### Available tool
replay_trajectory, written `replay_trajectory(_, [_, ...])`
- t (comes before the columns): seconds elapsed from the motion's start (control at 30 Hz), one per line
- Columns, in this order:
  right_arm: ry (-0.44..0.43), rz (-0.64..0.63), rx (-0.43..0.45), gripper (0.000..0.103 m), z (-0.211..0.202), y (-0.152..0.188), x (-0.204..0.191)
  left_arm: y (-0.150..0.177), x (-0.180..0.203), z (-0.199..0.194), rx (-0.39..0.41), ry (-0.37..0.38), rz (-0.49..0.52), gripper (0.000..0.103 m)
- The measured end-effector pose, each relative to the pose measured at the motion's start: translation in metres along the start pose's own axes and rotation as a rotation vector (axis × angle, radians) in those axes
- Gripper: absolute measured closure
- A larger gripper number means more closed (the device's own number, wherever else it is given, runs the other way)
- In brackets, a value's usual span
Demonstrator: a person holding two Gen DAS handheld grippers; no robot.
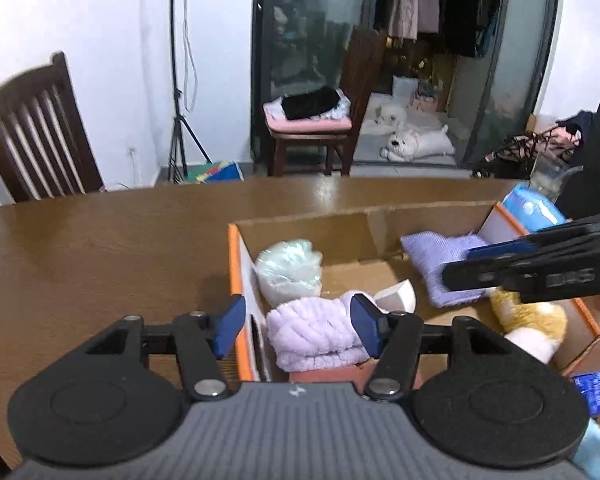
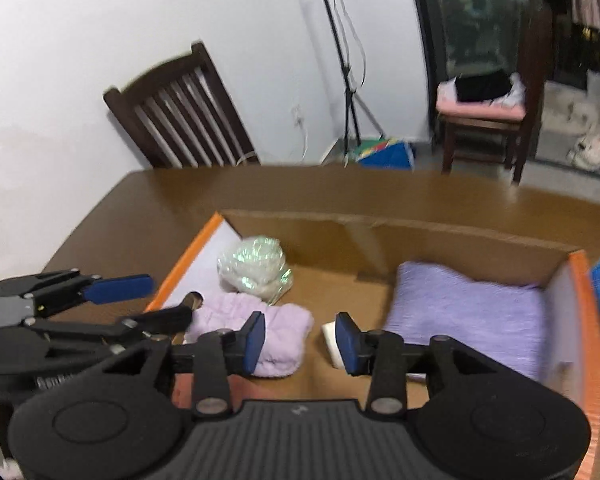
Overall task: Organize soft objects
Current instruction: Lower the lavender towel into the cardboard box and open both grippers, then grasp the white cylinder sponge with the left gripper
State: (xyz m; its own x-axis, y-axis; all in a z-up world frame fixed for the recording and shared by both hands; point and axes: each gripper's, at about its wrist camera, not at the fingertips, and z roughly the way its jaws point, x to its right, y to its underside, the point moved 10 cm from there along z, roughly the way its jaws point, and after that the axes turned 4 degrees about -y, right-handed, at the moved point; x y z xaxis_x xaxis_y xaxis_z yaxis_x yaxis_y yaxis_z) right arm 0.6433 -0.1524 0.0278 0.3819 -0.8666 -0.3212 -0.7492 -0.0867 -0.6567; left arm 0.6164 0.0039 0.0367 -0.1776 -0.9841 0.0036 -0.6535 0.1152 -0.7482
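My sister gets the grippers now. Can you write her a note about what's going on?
Left gripper: open, empty, above the box's left end.
Right gripper: open, empty, above the box's middle.
In the orange-edged cardboard box: fluffy lilac rolled towel, crinkly clear plastic bag of pale stuffing, flat purple knitted cloth, small white block, yellow-and-white plush toy.
Done: those are boxed.
Left: the light blue packet outside the box's right end may need sorting.

Room lit evenly, soft indoor light, bright white wall (image 1: 100, 20). Glare patch on worktop (image 1: 332, 190) far edge. Faint shadow left of cardboard box (image 1: 236, 264). Right wrist view motion-blurred throughout; left sharper. Strong fisheye bending, dark corners at edges.
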Motion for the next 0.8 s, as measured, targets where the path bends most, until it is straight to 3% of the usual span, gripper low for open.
replay_trajectory(0.13, [0.037, -0.039, 0.064, 0.048, -0.062, 0.002, 0.009, -0.004, 0.002, -0.046, 0.047, 0.008, -0.025, 0.041])
replay_trajectory(0.3, [0.115, -0.068, 0.131, 0.048, -0.125, 0.017, 0.023, 0.004, 0.01, -0.088, 0.081, -0.029, -0.012, 0.04])
replay_trajectory(0.4, [0.122, -0.067, 0.191, 0.043, -0.158, 0.032, 0.021, 0.019, 0.022, -0.124, 0.167, -0.029, -0.013, 0.038])
replay_trajectory(0.6, [0.124, -0.09, 0.331, 0.035, -0.205, 0.102, 0.004, 0.1, 0.059, -0.178, 0.298, 0.046, -0.044, 0.031])
replay_trajectory(0.73, [0.122, -0.112, 0.378, 0.024, -0.213, 0.175, -0.013, 0.174, 0.081, -0.192, 0.275, 0.046, -0.05, 0.029])
replay_trajectory(0.8, [0.176, -0.141, 0.367, 0.023, -0.211, 0.212, -0.017, 0.206, 0.087, -0.193, 0.227, 0.051, -0.068, 0.029])
